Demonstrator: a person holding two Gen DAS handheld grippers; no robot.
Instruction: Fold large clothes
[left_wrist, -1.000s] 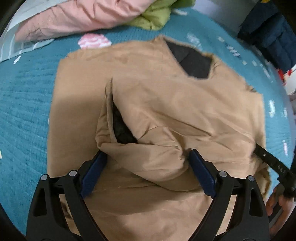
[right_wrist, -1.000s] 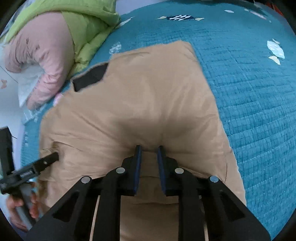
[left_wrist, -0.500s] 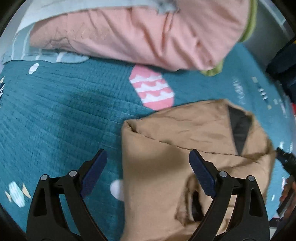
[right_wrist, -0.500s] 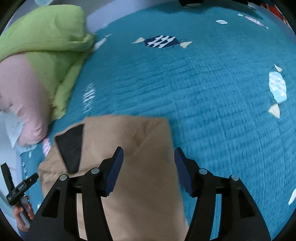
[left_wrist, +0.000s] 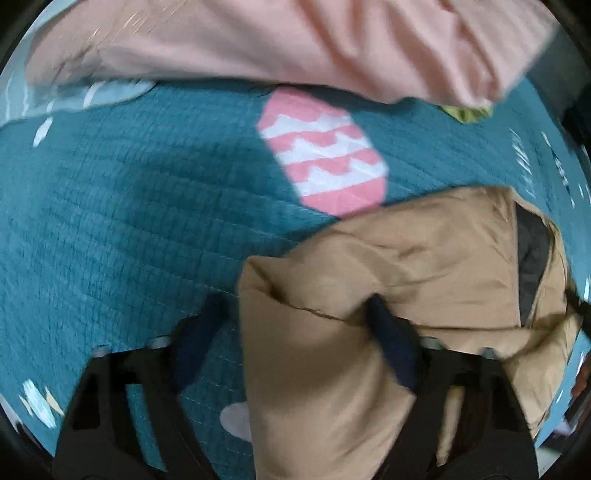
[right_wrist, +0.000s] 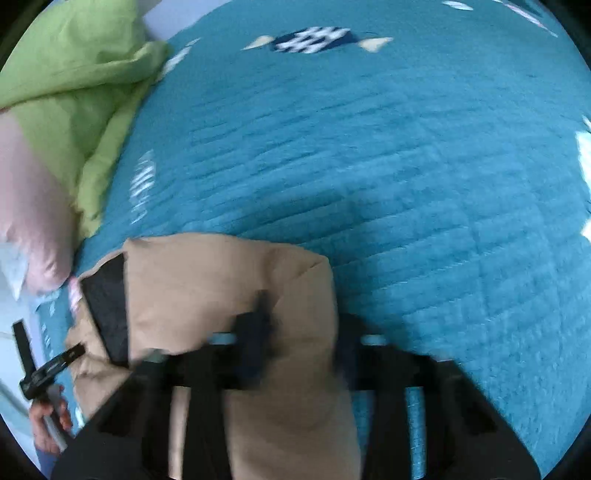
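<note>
A tan jacket (left_wrist: 424, 258) with a dark lining (left_wrist: 532, 266) lies folded on the teal bedspread (left_wrist: 110, 221). My left gripper (left_wrist: 295, 332) points down over its near left corner. The jaws are closing: one finger is on the fabric, the other on the bedspread just beside the edge. In the right wrist view my right gripper (right_wrist: 299, 339) is closing on the right corner of the jacket (right_wrist: 207, 280), with a thick fold filling the gap between its blurred fingers. The left gripper (right_wrist: 48, 369) and the hand holding it show at the far left.
A pink quilt (left_wrist: 258, 44) lies bunched beyond the jacket, with a green one (right_wrist: 74, 85) beside it. A pink and white patch (left_wrist: 325, 155) marks the bedspread (right_wrist: 406, 166) between quilt and jacket. To the right the bedspread stretches wide.
Both grippers let go of the fold at the jacket's middle, swung outward to its far corners with jaws wide, and their jaws have come in around those corners.
</note>
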